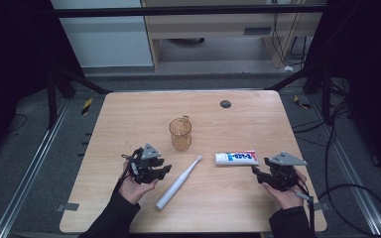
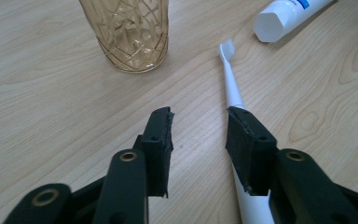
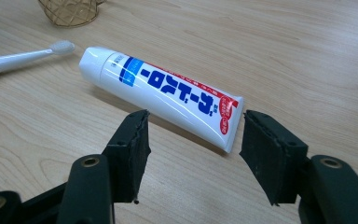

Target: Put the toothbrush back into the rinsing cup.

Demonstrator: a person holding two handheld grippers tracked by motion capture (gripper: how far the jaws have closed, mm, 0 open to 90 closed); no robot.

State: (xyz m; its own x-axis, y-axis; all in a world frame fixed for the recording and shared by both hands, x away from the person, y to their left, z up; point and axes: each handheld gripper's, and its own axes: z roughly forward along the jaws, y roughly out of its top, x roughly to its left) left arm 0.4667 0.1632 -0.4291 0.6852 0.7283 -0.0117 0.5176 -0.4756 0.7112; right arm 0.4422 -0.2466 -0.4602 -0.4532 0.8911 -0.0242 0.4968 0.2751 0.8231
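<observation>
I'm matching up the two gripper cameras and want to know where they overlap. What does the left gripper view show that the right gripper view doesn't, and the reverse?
Left gripper view alone: the toothbrush's white handle running under one open finger, and the amber cup's patterned wall.
Right gripper view alone: the toothpaste tube's printed label and flat crimped end between its open fingers.
Both: cup, brush head, tube cap, wooden table.

Toothpaste tube (image 3: 168, 95): blue Japanese lettering, not legible.

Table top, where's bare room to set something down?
The table is bare along its far edge behind the cup, apart from a small dark disc. The near middle is crowded: toothbrush, toothpaste tube, both grippers.
</observation>
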